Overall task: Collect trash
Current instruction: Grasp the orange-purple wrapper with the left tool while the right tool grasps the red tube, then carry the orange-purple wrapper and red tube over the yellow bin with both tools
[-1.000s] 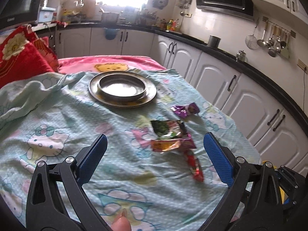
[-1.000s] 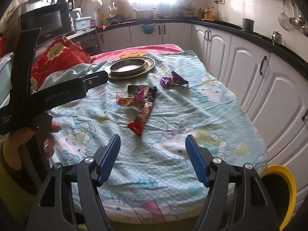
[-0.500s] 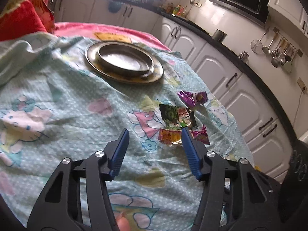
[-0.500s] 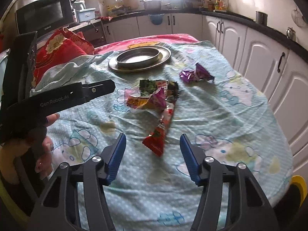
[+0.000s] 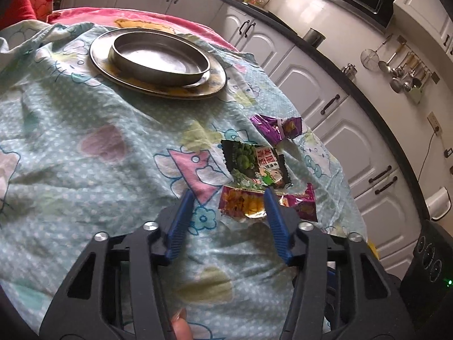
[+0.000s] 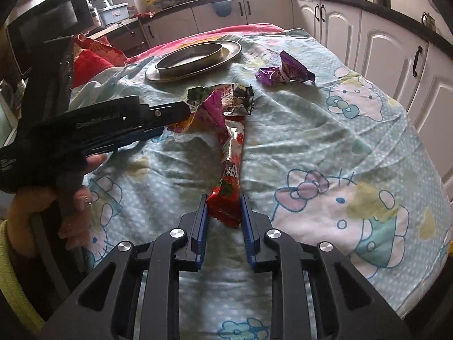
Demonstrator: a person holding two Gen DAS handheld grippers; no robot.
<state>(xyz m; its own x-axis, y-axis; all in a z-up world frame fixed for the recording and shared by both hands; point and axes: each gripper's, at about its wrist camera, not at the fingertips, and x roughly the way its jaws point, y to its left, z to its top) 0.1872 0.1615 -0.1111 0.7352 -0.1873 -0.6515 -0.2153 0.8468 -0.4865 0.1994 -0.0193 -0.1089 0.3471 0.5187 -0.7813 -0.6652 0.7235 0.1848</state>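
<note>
Several snack wrappers lie on a Hello Kitty cloth [image 5: 85, 153]. My left gripper [image 5: 228, 195] is open, its jaws on either side of an orange and magenta wrapper [image 5: 243, 205]. A green and black wrapper [image 5: 254, 164] lies just beyond it, and a purple wrapper [image 5: 276, 127] farther off. My right gripper [image 6: 223, 202] has its jaws narrowed around the near end of a long red wrapper [image 6: 230, 170], touching or nearly touching it. The left gripper also shows in the right wrist view [image 6: 181, 110], at the wrapper pile [image 6: 223, 99]. The purple wrapper [image 6: 283, 72] lies behind.
A metal bowl [image 5: 161, 56] sits on a round metal plate [image 5: 215, 85] at the far side of the table. White cabinets [image 5: 354, 141] line the right. A red cushion [image 6: 90, 62] lies at the left. The table edge [image 6: 424, 269] drops off at the right.
Both grippers have moved forward and down to the wrappers. The right jaws have narrowed around the red wrapper's end. The left gripper now straddles the orange wrapper.
</note>
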